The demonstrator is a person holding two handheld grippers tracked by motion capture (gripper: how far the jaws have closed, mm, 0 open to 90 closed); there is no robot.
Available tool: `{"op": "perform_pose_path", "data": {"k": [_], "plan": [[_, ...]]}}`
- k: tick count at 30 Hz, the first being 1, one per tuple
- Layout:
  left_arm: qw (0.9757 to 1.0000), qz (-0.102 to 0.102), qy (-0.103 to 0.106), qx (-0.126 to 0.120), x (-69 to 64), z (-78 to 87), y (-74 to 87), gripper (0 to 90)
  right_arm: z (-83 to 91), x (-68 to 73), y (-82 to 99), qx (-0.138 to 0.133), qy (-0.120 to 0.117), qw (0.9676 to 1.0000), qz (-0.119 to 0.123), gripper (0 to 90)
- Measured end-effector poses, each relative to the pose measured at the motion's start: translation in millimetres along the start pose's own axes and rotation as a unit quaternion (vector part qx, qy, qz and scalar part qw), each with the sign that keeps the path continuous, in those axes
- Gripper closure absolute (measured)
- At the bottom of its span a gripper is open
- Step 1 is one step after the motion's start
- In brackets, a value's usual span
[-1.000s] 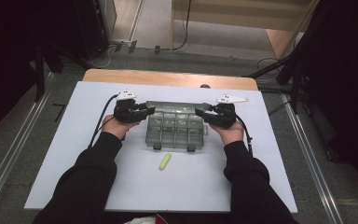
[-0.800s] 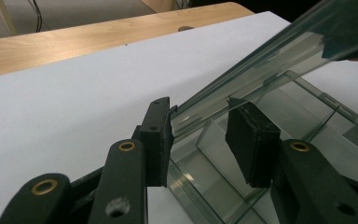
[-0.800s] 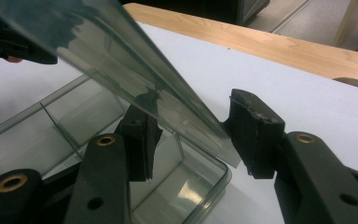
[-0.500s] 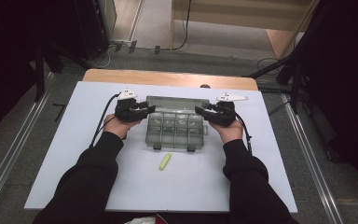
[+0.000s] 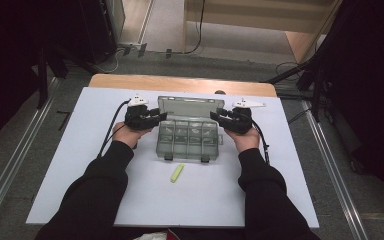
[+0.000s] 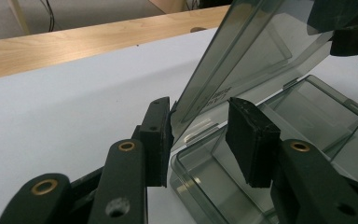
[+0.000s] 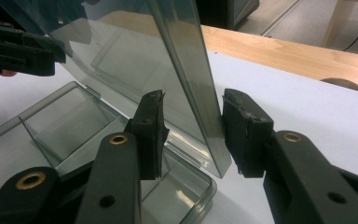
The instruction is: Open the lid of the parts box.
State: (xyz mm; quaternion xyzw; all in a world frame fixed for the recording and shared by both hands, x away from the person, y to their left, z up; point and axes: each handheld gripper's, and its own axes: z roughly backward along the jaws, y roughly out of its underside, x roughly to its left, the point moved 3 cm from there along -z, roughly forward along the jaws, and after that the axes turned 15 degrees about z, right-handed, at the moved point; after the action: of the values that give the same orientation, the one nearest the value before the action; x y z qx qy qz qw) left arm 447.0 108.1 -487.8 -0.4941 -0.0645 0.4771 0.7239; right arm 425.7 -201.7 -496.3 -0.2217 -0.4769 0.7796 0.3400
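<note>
Clear compartment box [image 5: 189,137] sits mid-mat with its lid [image 5: 190,107] now raised toward 12 o'clock, where a second ago it lay flat; thin rigid plastic, light and slick, so grip the lid's side edges near the hinge. Left gripper [image 5: 156,116] straddles the 9 o'clock edge, one pad touching. Right gripper [image 5: 216,115], jaws just closing, straddles the 3 o'clock edge, not yet clamped.
</note>
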Motion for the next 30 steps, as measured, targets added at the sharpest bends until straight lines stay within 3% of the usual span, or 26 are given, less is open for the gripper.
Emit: {"op": "perform_pose_path", "data": {"k": [12, 21, 30], "plan": [[0.9999, 0.013, -0.005, 0.002, 1.3, -2.1, 0.6, 59.1, -7.3, -3.9, 1.6, 0.003, 0.011, 0.9999, 0.003, 63.7], [0.9997, 0.011, -0.017, -0.011, 3.6, -11.0, 3.6, 59.2, -11.8, -5.7, 3.9, 0.001, 0.018, 0.9998, -0.011, 64.6], [0.9995, 0.023, -0.017, -0.01, 8.9, -15.2, 5.1, 61.7, -17.3, -7.0, 10.8, 0.021, 0.023, 0.9994, -0.012, 67.6]]}}
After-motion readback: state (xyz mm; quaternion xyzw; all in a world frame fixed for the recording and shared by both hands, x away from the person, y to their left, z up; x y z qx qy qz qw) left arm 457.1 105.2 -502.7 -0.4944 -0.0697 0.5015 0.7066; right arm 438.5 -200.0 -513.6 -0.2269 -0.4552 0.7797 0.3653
